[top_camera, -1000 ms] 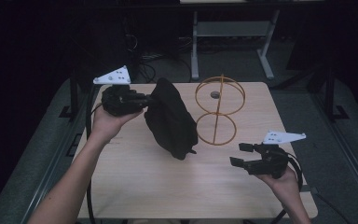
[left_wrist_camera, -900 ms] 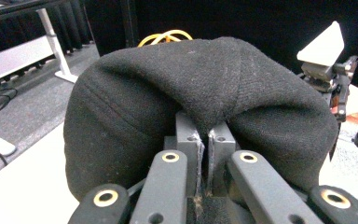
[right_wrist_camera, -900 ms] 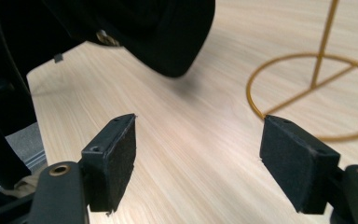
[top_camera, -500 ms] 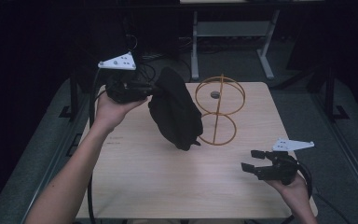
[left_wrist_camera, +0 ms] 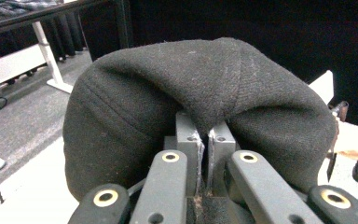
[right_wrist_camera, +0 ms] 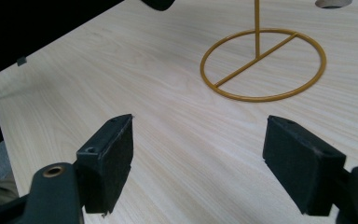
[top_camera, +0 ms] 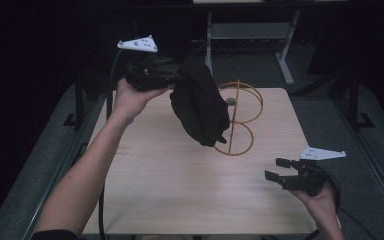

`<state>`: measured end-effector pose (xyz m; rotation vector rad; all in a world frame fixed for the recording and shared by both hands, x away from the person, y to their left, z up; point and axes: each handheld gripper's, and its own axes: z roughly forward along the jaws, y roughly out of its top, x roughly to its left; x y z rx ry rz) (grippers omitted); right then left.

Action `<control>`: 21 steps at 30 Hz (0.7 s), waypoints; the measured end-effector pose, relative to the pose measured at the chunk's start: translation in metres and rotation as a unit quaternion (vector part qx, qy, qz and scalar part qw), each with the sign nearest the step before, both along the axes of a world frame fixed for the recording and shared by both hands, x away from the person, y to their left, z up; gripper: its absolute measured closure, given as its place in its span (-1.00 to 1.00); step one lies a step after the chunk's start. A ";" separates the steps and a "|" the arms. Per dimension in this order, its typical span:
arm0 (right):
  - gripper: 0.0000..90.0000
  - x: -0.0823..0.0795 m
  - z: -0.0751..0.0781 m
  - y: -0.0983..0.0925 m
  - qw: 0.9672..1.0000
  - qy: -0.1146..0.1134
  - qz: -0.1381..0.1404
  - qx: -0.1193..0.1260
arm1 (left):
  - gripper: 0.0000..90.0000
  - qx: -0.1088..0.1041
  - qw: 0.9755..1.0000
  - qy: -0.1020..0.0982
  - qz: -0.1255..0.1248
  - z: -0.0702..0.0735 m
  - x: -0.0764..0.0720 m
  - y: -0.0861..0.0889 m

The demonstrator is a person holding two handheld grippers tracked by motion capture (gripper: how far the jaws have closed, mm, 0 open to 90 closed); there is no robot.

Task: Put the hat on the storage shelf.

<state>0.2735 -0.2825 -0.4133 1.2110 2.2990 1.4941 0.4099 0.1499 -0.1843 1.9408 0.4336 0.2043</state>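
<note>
my left fingers [left_wrist_camera: 204, 154] are pinched tight on a fold of the black hat [top_camera: 198, 102], which hangs in the air just left of the gold wire stand [top_camera: 240, 114] on the counter [top_camera: 180, 185]. i judge the job is to seat it on the stand's top ring, so i should carry it level above the ring, opening down, before letting go. my right fingers [right_wrist_camera: 198, 168] are spread wide, holding nothing, ready to steady the stand's base

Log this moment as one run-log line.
left gripper: shut on black hat, lifted beside gold wire stand | right gripper: open, empty, low over table
</note>
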 end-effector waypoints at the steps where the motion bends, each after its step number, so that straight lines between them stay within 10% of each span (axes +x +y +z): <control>1: -0.46 0.000 0.000 -0.001 1.000 -0.001 -0.001 0.001 | 0.93 -0.001 1.000 0.000 0.001 0.002 0.002 -0.003; 21: -0.48 -0.002 0.002 -0.022 0.999 -0.012 -0.026 0.022 | 0.93 0.013 0.999 0.035 -0.006 0.008 0.061 -0.079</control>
